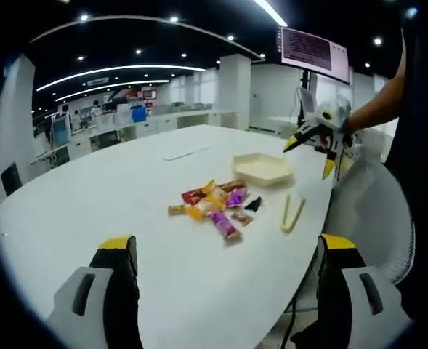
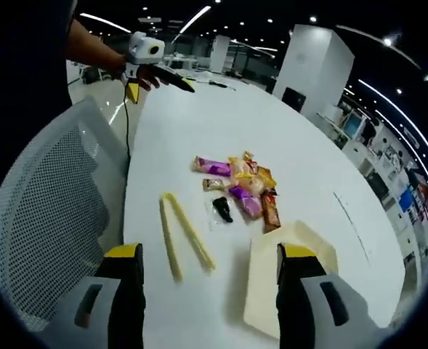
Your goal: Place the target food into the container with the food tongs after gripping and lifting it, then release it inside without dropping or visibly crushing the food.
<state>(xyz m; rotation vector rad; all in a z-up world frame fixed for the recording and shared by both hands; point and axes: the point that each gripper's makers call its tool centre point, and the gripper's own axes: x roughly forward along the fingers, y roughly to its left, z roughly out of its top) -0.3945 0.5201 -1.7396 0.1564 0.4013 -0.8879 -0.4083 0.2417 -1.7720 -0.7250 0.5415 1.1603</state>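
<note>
Table (image 1: 90, 196): big, white.
Snacks (image 2: 243, 185): small pile of wrapped food, mid table.
Tongs (image 2: 183, 234): yellow, flat on table, just beside snacks.
Tray (image 2: 279, 291): cream, near pile.
L gripper (image 1: 224, 251): wide open, holds nothing.
R gripper (image 2: 206, 258): wide open, above tongs & tray.

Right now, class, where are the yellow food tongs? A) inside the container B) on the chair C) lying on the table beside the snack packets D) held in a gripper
C: the food tongs lie flat on the white table, beside the snack packets, untouched.
</note>
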